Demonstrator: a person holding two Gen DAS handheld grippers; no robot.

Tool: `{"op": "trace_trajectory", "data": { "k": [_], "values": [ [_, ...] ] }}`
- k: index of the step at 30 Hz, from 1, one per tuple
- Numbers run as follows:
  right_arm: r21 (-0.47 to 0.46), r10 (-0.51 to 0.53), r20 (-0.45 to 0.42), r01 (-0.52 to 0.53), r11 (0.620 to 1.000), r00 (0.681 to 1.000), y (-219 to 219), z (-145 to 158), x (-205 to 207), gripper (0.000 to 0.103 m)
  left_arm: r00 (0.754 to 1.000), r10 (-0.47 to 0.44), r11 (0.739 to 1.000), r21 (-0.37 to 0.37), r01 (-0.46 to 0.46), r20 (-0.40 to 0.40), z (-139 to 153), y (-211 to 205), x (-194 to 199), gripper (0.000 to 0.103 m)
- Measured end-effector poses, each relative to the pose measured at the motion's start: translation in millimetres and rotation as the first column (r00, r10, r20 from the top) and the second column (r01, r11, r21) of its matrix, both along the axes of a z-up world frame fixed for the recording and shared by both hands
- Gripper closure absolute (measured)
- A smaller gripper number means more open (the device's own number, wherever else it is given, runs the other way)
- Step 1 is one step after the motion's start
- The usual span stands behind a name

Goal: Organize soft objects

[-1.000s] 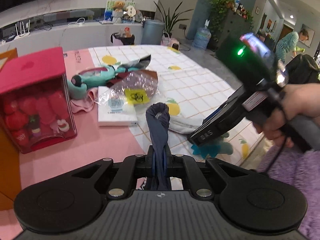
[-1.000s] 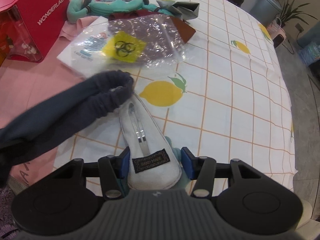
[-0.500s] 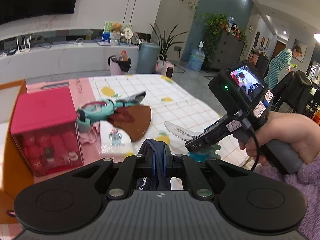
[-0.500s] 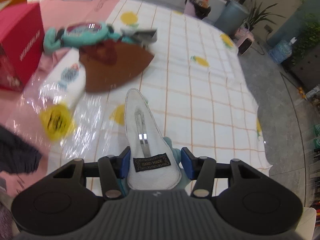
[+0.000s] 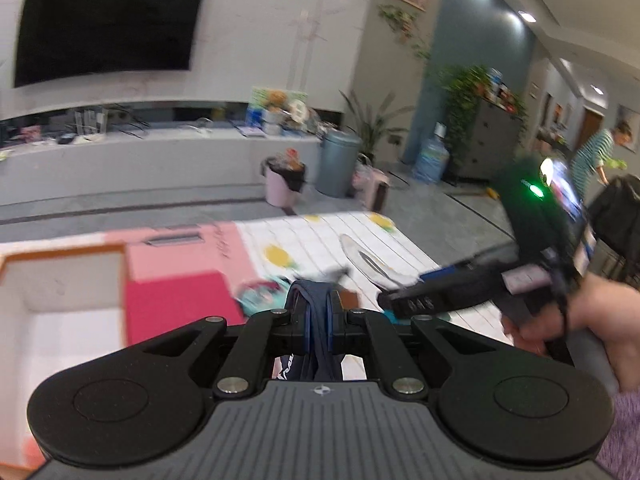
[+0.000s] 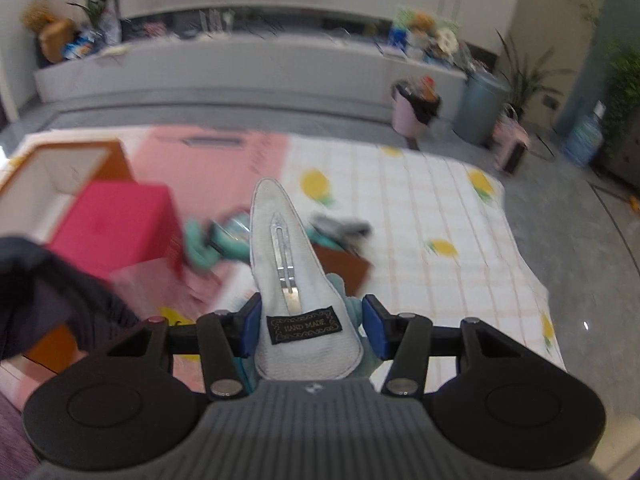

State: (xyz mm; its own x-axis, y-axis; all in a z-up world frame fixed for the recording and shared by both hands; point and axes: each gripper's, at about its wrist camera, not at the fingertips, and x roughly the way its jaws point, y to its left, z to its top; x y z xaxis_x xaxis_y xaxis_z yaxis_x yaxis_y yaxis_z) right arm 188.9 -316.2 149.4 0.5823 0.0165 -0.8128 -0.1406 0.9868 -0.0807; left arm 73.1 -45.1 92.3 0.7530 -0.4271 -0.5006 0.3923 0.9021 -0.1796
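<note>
Both views are smeared with blur, so the teal toy [image 6: 208,246] and the brown piece [image 6: 346,270] near the middle of the table [image 6: 432,216] are hard to make out, and the red box [image 6: 116,224] shows no legible print. The open orange-edged box [image 6: 60,168] at the table's left edge is cut off by the frame. One label reads clearly: "HAND MADE" on the black tag of the white hair clip [image 6: 286,264]. The right gripper [image 6: 312,330] has its jaws clamped on that clip's wide end, teal plush bulging beside it. The left gripper [image 5: 318,320] is pinched nearly together on the dark blue headband [image 5: 316,312], held above the table's near edge.
</note>
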Motion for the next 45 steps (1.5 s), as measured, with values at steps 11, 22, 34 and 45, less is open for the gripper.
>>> {"op": "trace_trajectory", "data": {
  "k": [11,22,34,45],
  "values": [
    [-0.008,0.125,0.101,-0.125,0.992,0.987,78,46,10,0.051,0.990,0.135,0.989,-0.051,-0.136,-0.029,27,74,20,0.095],
    [-0.031,0.152,0.062,-0.150,0.988,0.986,92,19,0,0.051,0.989,-0.020,0.996,-0.088,0.007,-0.150,-10,42,22,0.095],
    [-0.034,-0.062,0.007,0.062,0.997,0.998,-16,-23,-4,0.051,0.947,-0.234,0.970,-0.121,0.211,-0.219,-43,-41,37,0.095],
    [-0.003,-0.124,-0.031,0.124,0.992,0.992,-46,-50,-4,0.051,0.967,-0.218,0.970,-0.141,0.199,-0.130,-13,-52,38,0.095]
  ]
}}
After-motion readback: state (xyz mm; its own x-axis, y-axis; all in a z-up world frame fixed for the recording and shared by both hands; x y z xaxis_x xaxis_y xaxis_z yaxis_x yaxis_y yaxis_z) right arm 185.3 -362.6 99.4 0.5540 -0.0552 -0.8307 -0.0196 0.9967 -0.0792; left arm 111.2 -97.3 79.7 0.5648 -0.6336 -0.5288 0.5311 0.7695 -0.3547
